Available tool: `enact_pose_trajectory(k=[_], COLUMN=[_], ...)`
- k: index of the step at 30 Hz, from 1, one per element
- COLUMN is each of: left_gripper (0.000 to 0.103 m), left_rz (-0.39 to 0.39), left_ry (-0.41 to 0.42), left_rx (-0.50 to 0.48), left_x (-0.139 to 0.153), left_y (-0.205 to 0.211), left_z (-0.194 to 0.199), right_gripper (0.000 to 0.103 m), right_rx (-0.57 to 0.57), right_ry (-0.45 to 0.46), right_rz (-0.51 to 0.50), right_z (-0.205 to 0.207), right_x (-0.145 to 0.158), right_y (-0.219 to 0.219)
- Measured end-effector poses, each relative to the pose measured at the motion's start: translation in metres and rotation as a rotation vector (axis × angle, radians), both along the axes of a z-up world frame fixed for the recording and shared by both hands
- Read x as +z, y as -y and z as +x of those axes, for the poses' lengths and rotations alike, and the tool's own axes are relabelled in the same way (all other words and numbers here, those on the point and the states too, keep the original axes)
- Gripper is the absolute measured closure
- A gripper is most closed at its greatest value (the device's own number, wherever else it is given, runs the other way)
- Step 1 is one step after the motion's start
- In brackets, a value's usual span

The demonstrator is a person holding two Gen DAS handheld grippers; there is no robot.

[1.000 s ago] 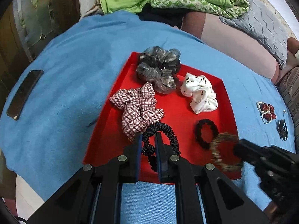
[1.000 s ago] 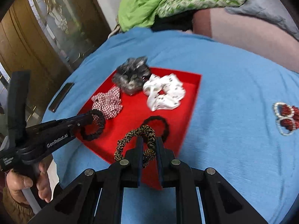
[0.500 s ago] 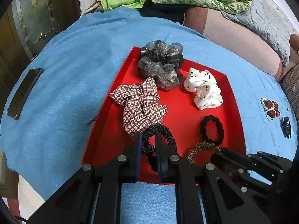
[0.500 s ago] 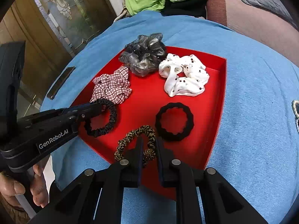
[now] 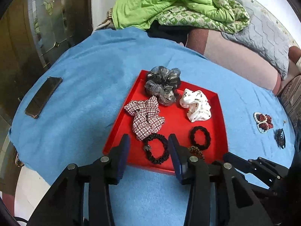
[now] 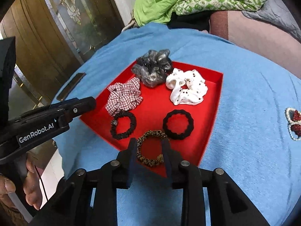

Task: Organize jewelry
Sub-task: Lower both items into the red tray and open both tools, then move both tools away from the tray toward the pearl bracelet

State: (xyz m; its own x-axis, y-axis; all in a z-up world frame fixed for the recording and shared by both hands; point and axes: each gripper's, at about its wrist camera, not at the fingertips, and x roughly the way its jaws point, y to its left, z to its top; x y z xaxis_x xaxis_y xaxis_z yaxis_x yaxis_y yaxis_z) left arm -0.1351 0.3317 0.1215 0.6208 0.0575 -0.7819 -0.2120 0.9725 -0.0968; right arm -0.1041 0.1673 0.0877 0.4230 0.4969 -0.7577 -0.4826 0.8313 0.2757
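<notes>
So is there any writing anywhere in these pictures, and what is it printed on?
"GenRobot.AI": white lettering on the black body of the left gripper, seen from the right wrist camera.
No other text can be read: the red tray, the hair ties and the phone show none.

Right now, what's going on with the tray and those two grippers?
A person is sorting hair ties into a red tray on the blue cloth. Both grippers' jaws are opening. The left gripper frames a thin black beaded hair tie, and the right gripper frames a leopard-print hair tie; both ties lie on the tray floor. A red bow clip is outside the tray.
</notes>
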Motion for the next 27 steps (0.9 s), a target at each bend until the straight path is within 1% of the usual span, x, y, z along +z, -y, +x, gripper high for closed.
enact_pose_trajectory(k=[2, 4, 6, 12, 18, 24, 27], left_gripper=[0.061, 0.059, 0.057, 0.057, 0.056, 0.055, 0.055], left_rz=[0.004, 0.012, 0.018, 0.033, 0.059, 0.07, 0.074], left_ry=[0.009, 0.02, 0.031, 0.041, 0.041, 0.037, 0.025], left_rx=[0.0, -0.005, -0.013, -0.067, -0.137, -0.19, -0.221], left_x=[0.005, 0.01, 0.014, 0.023, 0.026, 0.024, 0.02], left_y=[0.004, 0.01, 0.019, 0.05, 0.087, 0.118, 0.132], left_z=[-0.005, -0.01, -0.014, -0.02, -0.024, -0.026, -0.025], right_gripper=[0.068, 0.061, 0.059, 0.056, 0.055, 0.055, 0.055], right_rx=[-0.014, -0.032, -0.056, -0.134, -0.232, -0.348, -0.407], right_ry=[0.019, 0.034, 0.044, 0.055, 0.026, 0.019, -0.002], right_rz=[0.002, 0.008, 0.007, 0.0, 0.0, -0.054, -0.059], right_z=[-0.008, -0.014, -0.02, -0.03, -0.037, -0.047, -0.049], right_x=[0.007, 0.012, 0.016, 0.018, 0.008, -0.007, -0.013], right_y=[0.009, 0.02, 0.032, 0.074, 0.124, 0.175, 0.199])
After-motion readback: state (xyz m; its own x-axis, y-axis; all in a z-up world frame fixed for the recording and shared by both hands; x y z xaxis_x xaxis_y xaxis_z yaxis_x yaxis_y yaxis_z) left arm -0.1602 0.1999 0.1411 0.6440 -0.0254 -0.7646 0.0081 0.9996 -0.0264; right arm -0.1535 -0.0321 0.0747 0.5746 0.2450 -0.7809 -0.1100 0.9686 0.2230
